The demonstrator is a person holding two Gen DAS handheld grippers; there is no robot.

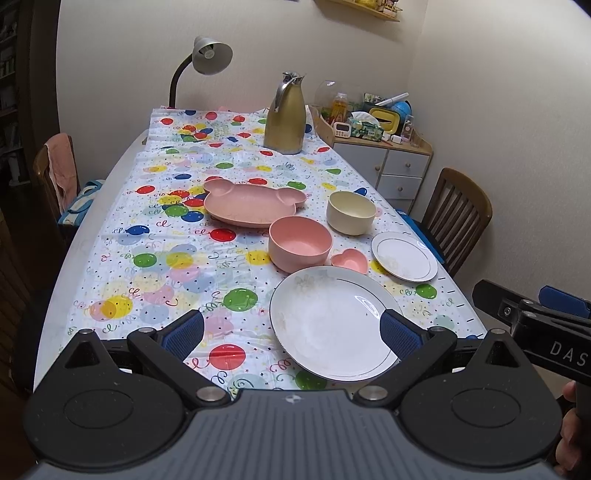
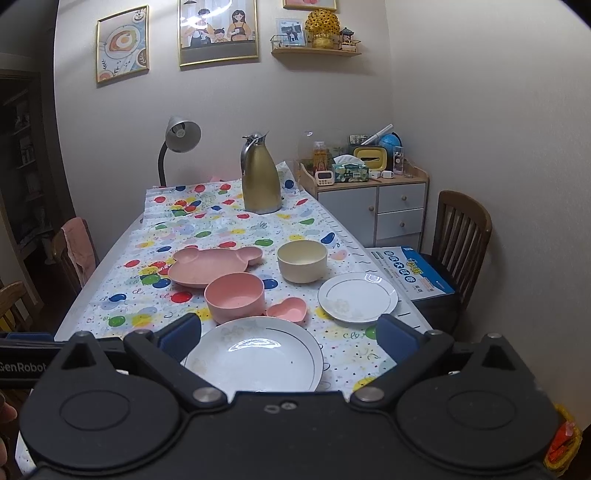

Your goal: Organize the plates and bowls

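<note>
Left gripper [image 1: 291,332]: spread wide, holding nothing, above the surface [image 1: 122,206].
Right gripper [image 2: 290,338]: spread wide, empty, touching nothing.
Large plate [image 1: 330,323]: lower centre of left view, its right edge behind the right finger.
Small plate [image 1: 404,256]: right of centre.
Pink bowl [image 1: 300,243], heart dish [image 1: 349,260], cream bowl [image 1: 351,212], bear plate [image 1: 251,201]: mid-frame.
Right view only: wall pictures [image 2: 218,29], upper left.
Left view only: right gripper's body, lower right.
</note>
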